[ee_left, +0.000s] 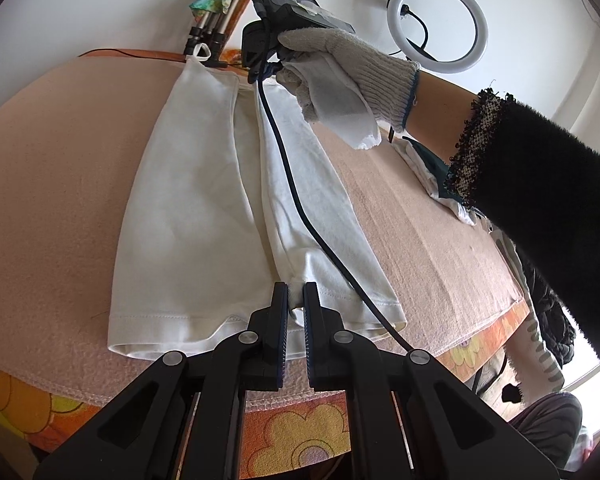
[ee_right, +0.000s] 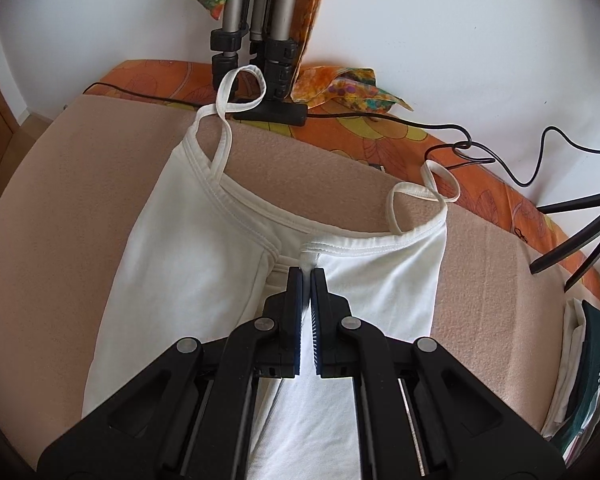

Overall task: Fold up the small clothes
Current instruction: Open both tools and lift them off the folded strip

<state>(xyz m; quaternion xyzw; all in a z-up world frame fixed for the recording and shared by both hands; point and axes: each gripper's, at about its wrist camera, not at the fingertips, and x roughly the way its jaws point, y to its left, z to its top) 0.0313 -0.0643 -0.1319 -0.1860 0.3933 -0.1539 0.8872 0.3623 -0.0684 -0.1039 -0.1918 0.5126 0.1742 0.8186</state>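
Lying flat on the beige blanket [ee_left: 440, 240] that covers the table, the white camisole [ee_left: 188, 208] has its hem toward the near edge and its two thin straps [ee_right: 240, 92] toward the far wall. Its right-hand part is folded in over the middle, so a lengthwise crease runs down the garment. The left gripper [ee_left: 296, 300] sits at the camisole's hem, its jaws clenched on a pinch of the folded cloth edge. The right gripper [ee_right: 307, 280] sits at the camisole's neckline, jaws clenched on the bunched top seam of the folded flap. In the left wrist view the gloved right hand [ee_left: 340, 64] holds that gripper above the camisole's far end, a black cable [ee_left: 292, 184] trailing across the fabric. Beyond the straps stands a tripod foot [ee_right: 268, 60]. A stack of folded clothes [ee_right: 580, 360] lies right of the camisole, near the blanket's edge.
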